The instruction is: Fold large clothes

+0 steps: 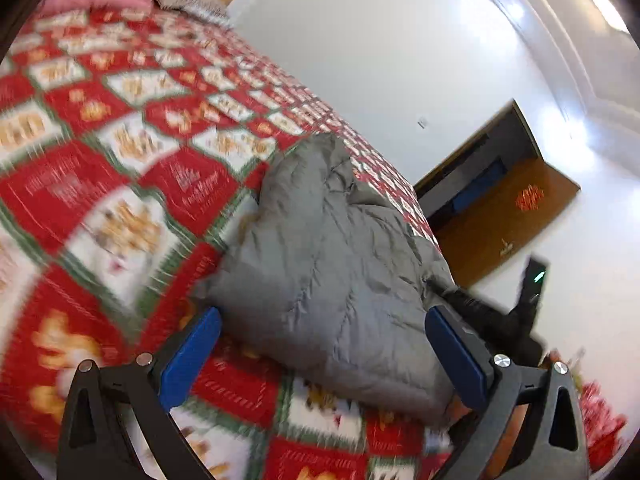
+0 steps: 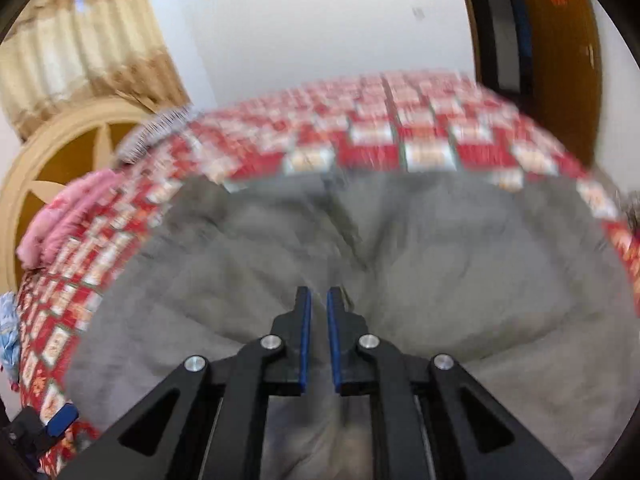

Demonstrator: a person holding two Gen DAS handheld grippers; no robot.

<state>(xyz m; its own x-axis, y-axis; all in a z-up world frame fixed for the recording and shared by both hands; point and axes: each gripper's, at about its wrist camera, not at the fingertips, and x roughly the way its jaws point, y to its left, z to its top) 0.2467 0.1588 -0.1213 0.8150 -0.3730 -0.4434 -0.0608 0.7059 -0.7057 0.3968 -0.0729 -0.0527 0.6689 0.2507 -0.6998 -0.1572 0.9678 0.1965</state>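
We have the grey padded jacket (image 1: 332,264) lying on the bed (image 1: 120,168), on its red, white and green patterned cover, so the broad soft surface carries it while we fold. In the left wrist view it fills the centre and lower right of the frame, already bunched into a thick, roughly doubled heap, we judge. Our left tongs (image 1: 324,356) stand wide apart at the bottom of that frame, the blue pads either side of the jacket's near edge and not pressing on it; we read this as lining up to take the edge. In the right wrist view the jacket spreads across the whole lower half, and our right tongs (image 2: 319,300) point down onto it with only a narrow slit between the pads. The frame is blurred, and we see no cloth pinched in that slit. A pink bundle (image 2: 68,216) lies at the left of that frame, well apart from the jacket.
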